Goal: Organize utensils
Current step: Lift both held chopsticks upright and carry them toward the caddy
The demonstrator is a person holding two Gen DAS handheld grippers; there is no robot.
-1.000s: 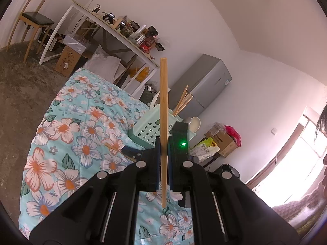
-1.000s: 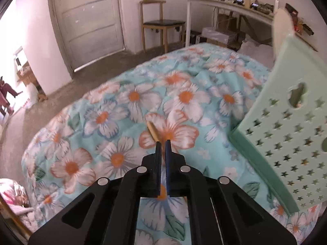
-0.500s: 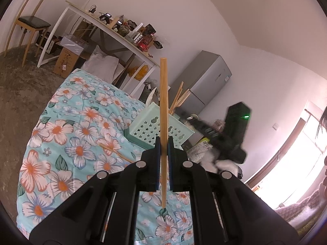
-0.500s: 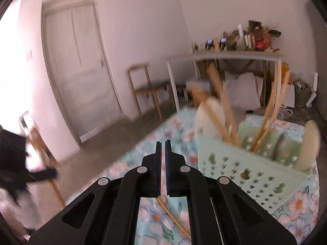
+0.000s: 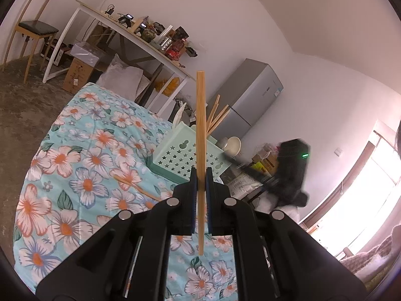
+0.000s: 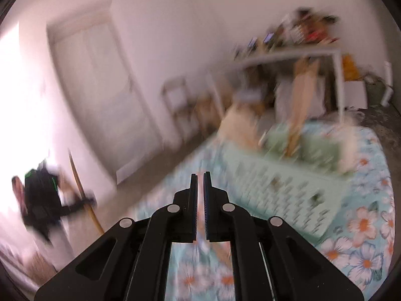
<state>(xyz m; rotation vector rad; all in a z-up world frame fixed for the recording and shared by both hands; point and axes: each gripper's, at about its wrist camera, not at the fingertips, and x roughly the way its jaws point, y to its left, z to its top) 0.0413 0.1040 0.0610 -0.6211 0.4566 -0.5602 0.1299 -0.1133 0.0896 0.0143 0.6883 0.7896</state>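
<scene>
My left gripper [image 5: 201,175] is shut on a wooden chopstick [image 5: 201,125], which stands upright above the floral bedspread [image 5: 75,165]. Beyond it sits a mint-green basket [image 5: 180,155] with star holes, holding several chopsticks and spoons. A loose chopstick [image 5: 135,185] lies on the bedspread in front of the basket. The right wrist view is blurred by motion. My right gripper [image 6: 200,175] hangs above the bed, left of the basket [image 6: 288,185]; its jaws are opening, a narrow gap with nothing between them. Its black body [image 5: 290,170] shows right of the basket in the left wrist view.
A white desk [image 5: 140,37] loaded with clutter stands behind the bed, with a wooden chair [image 5: 32,27] and a cardboard box [image 5: 77,75] near it. A grey fridge [image 5: 250,92] is at the back right, a bright window [image 5: 363,188] far right, a door [image 6: 100,95] beyond the bed.
The right gripper has lifted off the bedspread, leaving the loose chopstick lying there, and swung up beside the basket with its jaws parting slightly. The left gripper still holds its chopstick upright.
</scene>
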